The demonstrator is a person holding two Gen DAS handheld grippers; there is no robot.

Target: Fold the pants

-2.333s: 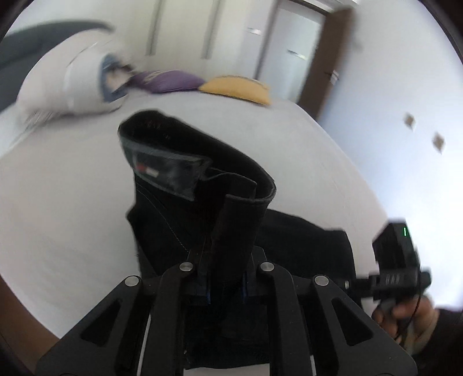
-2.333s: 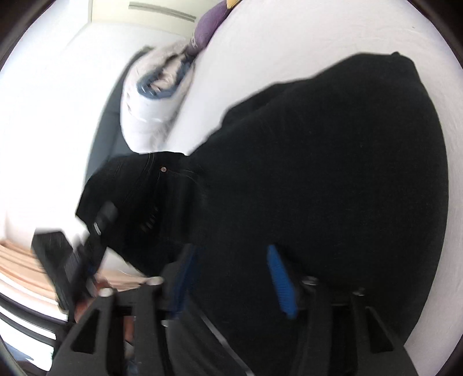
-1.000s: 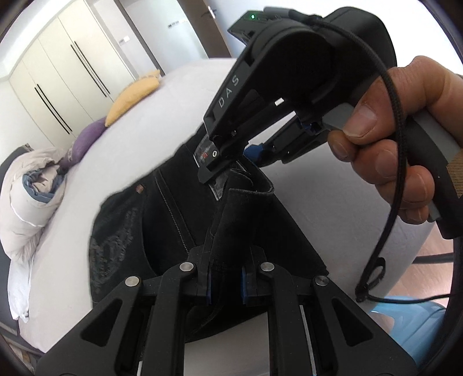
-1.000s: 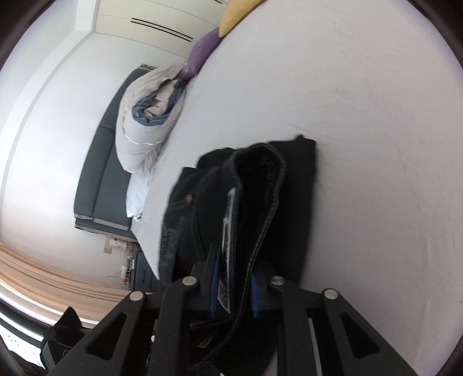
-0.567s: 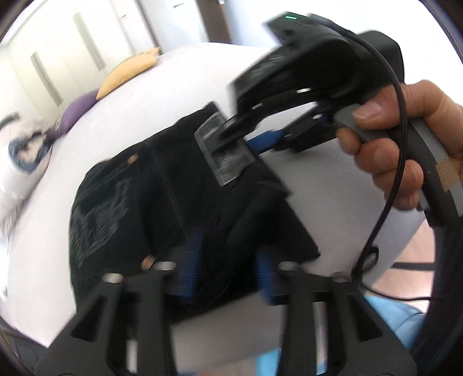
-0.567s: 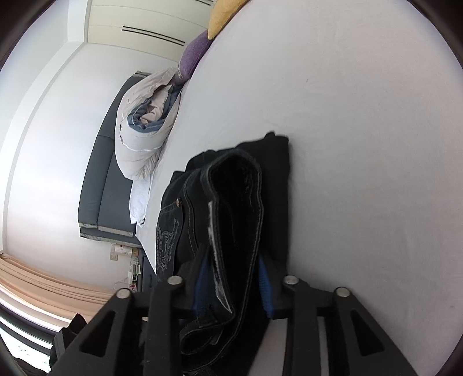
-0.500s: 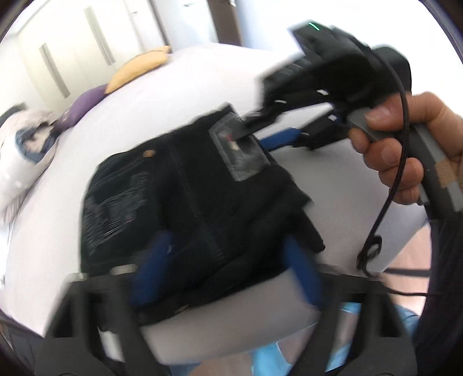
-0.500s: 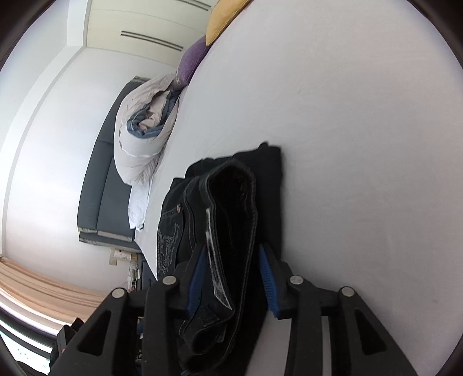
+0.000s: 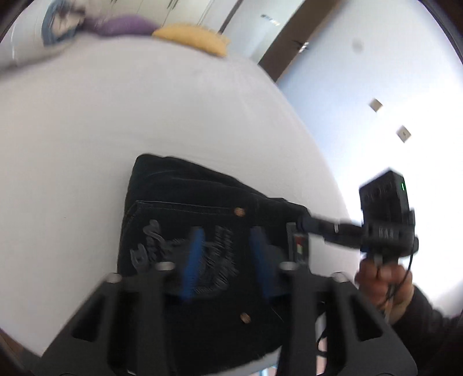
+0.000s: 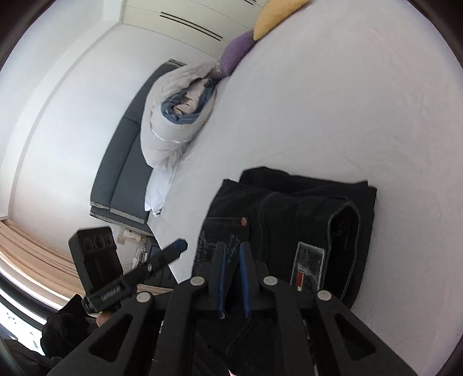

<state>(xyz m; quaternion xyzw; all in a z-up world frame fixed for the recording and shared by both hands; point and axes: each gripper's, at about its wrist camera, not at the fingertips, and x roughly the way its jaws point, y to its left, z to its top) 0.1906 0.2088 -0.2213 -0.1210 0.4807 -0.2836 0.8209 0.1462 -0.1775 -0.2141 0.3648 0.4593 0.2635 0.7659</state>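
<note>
The pants [image 9: 202,231] lie as a compact, dark, folded bundle on the white bed [image 9: 115,115], close to the near edge of the mattress and toward one of its near corners, well apart from the pillows at the far end. The waistband loop with its label patch [image 10: 308,267] sits on top of the stack beside the embroidered back pocket [image 9: 185,251], which suggests the upper part was laid over the folded legs so that the bundle ends up short and thick. The left gripper [image 9: 225,257] hangs just above the pocket with its jaws spread wide and nothing between the blue pads; that reads as a release, with the cloth left to settle under its own weight. The right gripper [image 10: 231,277] points down at the near side of the bundle with its jaws drawn close, only a narrow gap between the blue pads; no cloth shows in that gap, though the fabric lies directly beneath, so contact cannot be ruled out. In the left wrist view its tip seems to rest at the label end of the waistband, perhaps to steady or flatten that raised loop, which stands proud of the layers below. The fold looks nearly finished; what remains, by my judgement, is pressing the waistband flat and squaring the edges. A rolled duvet [image 10: 176,127], a purple pillow [image 10: 235,52] and a yellow pillow [image 10: 275,17] lie along the head of the bed, clear of the work.
</note>
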